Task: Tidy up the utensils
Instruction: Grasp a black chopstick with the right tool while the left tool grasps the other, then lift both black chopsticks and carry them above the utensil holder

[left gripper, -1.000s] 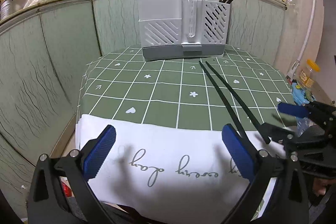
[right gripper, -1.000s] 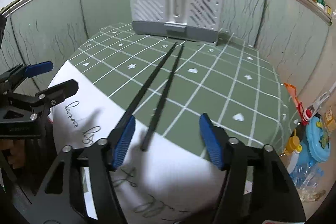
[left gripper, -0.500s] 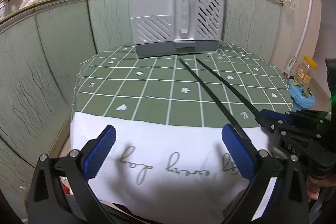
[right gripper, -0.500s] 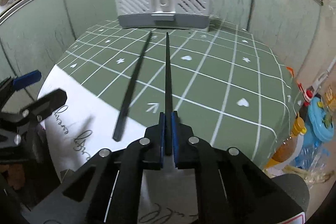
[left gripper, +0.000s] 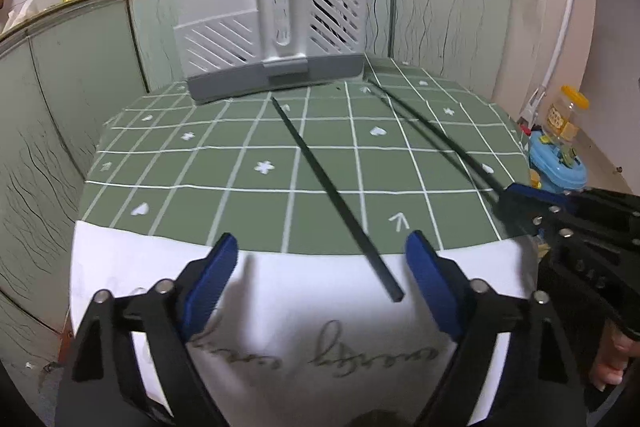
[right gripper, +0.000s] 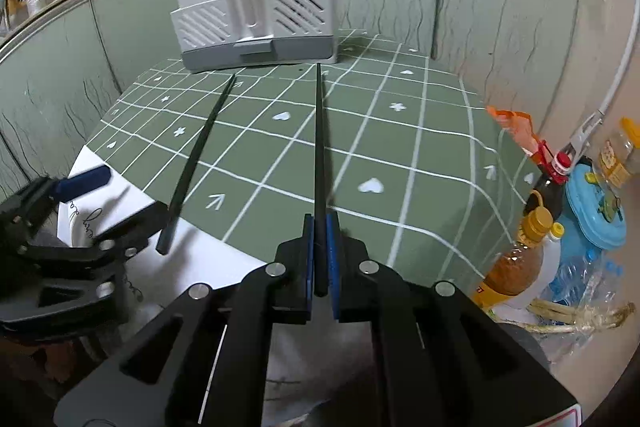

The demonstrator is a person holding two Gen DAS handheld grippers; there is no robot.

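Observation:
A grey utensil holder (left gripper: 272,39) stands at the table's far edge with several dark chopsticks in it; it also shows in the right wrist view (right gripper: 256,11). One black chopstick (left gripper: 336,195) lies on the green checked cloth, its near end between the fingers of my open left gripper (left gripper: 320,279); it also shows in the right wrist view (right gripper: 200,155). My right gripper (right gripper: 319,227) is shut on a second black chopstick (right gripper: 319,139) that points at the holder. It also shows in the left wrist view (left gripper: 432,131).
A white cloth with script (left gripper: 280,307) covers the table's near edge. Bottles (right gripper: 520,267), a blue container (right gripper: 596,207) and a yellow-lidded jar (left gripper: 566,115) stand off the table to the right. Green panelled walls (left gripper: 72,67) surround the table's far sides.
My right gripper has shut on one chopstick and lifted it clear of the other. My left gripper has moved forward and right, so the lying chopstick's end is now between its fingers.

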